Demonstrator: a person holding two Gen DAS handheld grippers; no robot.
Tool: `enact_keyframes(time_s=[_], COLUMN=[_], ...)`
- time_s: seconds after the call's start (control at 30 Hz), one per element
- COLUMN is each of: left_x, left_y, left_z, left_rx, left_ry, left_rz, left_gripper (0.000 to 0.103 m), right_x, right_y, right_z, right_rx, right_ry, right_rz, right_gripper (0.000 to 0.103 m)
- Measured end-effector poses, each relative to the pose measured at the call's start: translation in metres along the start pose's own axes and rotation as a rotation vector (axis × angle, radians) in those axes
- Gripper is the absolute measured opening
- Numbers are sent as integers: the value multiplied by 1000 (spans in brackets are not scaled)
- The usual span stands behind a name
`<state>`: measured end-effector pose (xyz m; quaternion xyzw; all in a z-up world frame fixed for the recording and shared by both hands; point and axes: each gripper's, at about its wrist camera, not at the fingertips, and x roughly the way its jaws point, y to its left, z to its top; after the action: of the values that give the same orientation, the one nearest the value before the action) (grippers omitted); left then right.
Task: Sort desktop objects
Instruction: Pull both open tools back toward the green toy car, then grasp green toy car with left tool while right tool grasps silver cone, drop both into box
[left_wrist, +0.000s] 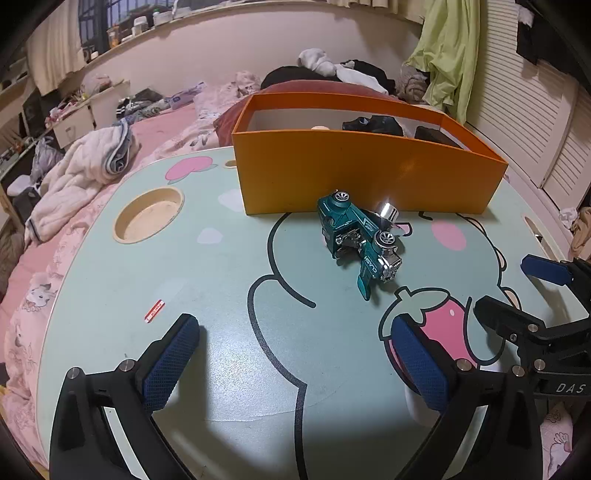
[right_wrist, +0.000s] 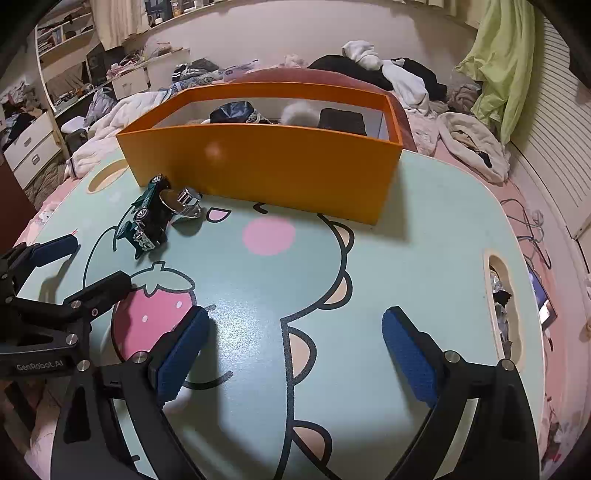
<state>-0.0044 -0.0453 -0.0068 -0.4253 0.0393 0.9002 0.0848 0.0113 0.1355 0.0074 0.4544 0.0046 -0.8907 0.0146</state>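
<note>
- Left tool (left_wrist: 291, 354) hovers low over the mint-green cartoon bench (left_wrist: 221, 369), fingers spread wide, nothing between them.
- Right tool (right_wrist: 295, 350) likewise released and empty — its blue pads (right_wrist: 408, 356) well apart.
- Teal toy car (left_wrist: 360, 240) lies tipped on its side on the bench, just in front of the orange box (left_wrist: 369, 181), touching a shiny metal clip (right_wrist: 183, 203).
- Dark items sit inside the box; what they are cannot be told.
</note>
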Motion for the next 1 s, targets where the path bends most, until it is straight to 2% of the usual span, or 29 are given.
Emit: enact_keyframes(time_s=[0.2,0.37,0.47,0.53,0.63,0.73,0.83,0.9,1.0], left_x=[-1,-12,-9,2,22,18,10,-4,-22], left_y=[3,5,-2,-9,-14,-15,-5,4,16], left_z=[2,20,37,45,49,44,37,30,20], left_rx=[-19,-54,-25,-11,5,32,6,-22,-59], left_ry=[0,-46,-64,-32,34,11,-8,-51,-87], left_rz=[-5,-79,-133,-133,-146,-135,-165,-178,-211], left_gripper=[103,99,86,66,45,27,24,24,24], right_x=[0,0,1,1,0,0,0,1,2], right_y=[1,2,3,3,2,3,3,2,9], right_z=[0,-1,-1,-1,-1,-1,-1,0,4], right_rx=[2,2,3,2,2,2,2,-1,-16], right_ry=[0,-1,-1,-1,-1,-2,-1,-1,4], right_rz=[0,3,4,4,4,4,3,6,40], right_gripper=[95,95,95,96,96,96,96,96,96])
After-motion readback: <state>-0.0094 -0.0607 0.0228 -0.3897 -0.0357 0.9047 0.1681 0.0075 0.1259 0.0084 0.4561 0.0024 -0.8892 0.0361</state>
